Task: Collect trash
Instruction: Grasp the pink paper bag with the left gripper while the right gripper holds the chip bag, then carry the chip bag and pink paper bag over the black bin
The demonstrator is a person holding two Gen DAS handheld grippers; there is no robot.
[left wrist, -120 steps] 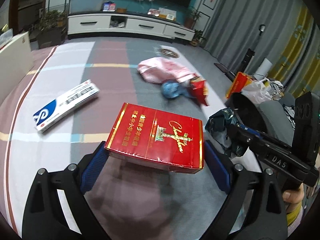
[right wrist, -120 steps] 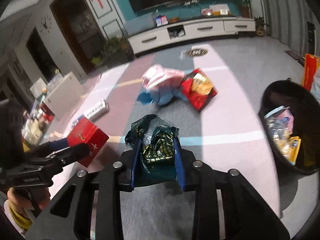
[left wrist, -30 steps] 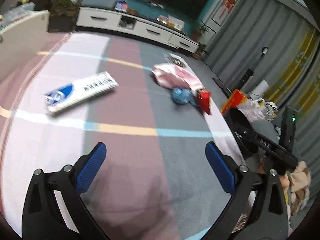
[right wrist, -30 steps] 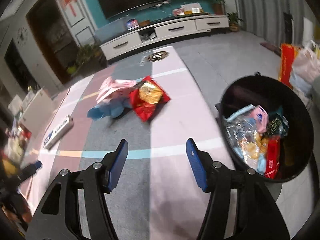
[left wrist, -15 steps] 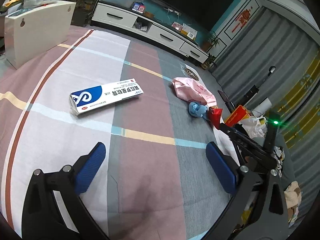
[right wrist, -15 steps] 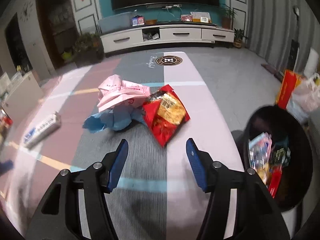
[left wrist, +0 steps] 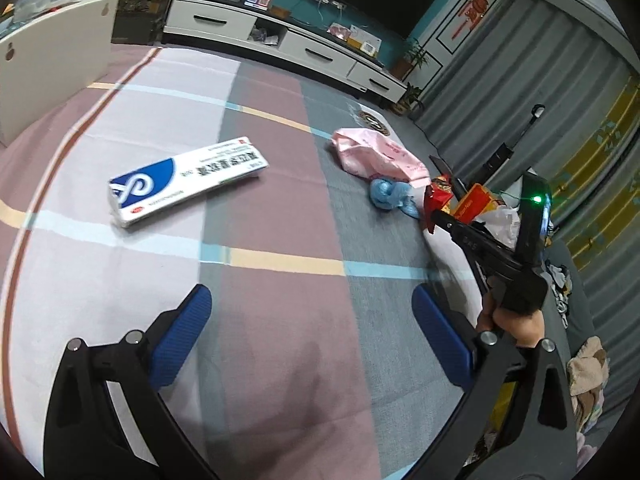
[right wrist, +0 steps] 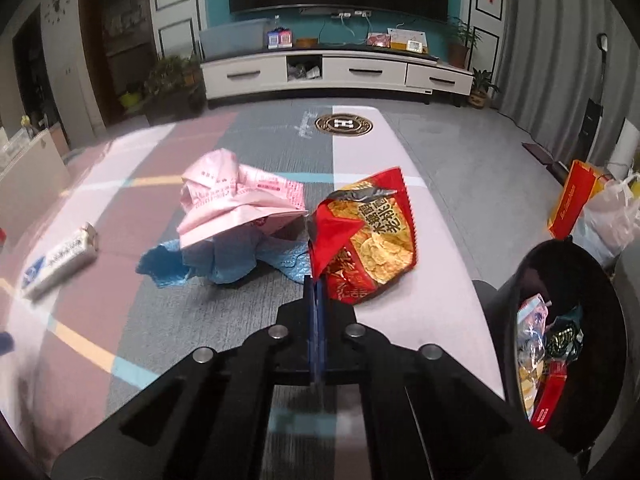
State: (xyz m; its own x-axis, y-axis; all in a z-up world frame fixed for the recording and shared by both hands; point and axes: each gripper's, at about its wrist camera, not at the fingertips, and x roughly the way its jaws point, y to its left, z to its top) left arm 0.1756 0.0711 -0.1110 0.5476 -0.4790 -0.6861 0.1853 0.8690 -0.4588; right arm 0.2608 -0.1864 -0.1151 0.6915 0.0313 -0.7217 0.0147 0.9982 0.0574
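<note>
My right gripper (right wrist: 317, 285) has its blue pads pressed together, pinching the near-left corner of a red chip bag (right wrist: 372, 240) on the striped rug. The left wrist view shows that gripper (left wrist: 434, 213) from the side, its tip at the red bag (left wrist: 438, 194). A crumpled pink bag (right wrist: 236, 196) and a blue wad (right wrist: 224, 260) lie just left of the chip bag. A white-and-blue toothpaste box (left wrist: 188, 180) lies farther left. My left gripper (left wrist: 312, 320) is open over bare rug, nothing between its pads.
A black bin (right wrist: 504, 320) with several wrappers stands at the right of the rug. Behind it are a red box (right wrist: 572, 200) and a white plastic bag (right wrist: 612, 216). A white TV cabinet (right wrist: 340, 72) lines the far wall. A white cabinet (left wrist: 48, 52) stands at the left.
The right gripper swung from the bin toward the chip bag, came close and shut on its corner. The left gripper stayed open and almost still.
</note>
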